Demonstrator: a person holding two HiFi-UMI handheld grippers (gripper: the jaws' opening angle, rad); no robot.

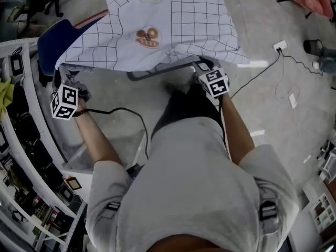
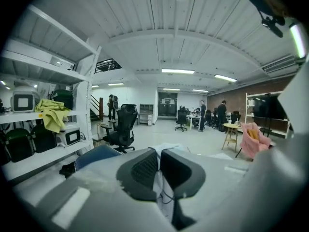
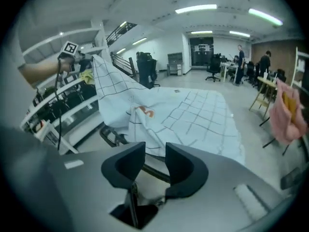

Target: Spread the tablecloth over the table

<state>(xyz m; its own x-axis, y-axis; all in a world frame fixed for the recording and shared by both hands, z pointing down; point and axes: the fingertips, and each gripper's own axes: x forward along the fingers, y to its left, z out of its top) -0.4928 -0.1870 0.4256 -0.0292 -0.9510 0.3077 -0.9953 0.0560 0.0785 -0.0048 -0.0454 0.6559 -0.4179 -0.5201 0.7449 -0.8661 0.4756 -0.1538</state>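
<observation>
With the left gripper (image 2: 159, 164), pinching a near corner of the tablecloth (image 1: 173, 30), holding it raised; with the right gripper (image 3: 154, 154), hovering spread and empty just beside the cloth draping across the table (image 1: 152, 74).

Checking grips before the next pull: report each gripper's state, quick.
Left gripper: closed on the white black-checked fabric tablecloth.
Right gripper: open, nothing between its jaws.

- Left gripper (image 2: 158, 154): 2 jaws pinched nearly together on a fold of tablecloth (image 2: 160, 185), forearm stretched forward.
- Right gripper (image 3: 155, 154): 2 jaws apart, empty, angled downward.
</observation>
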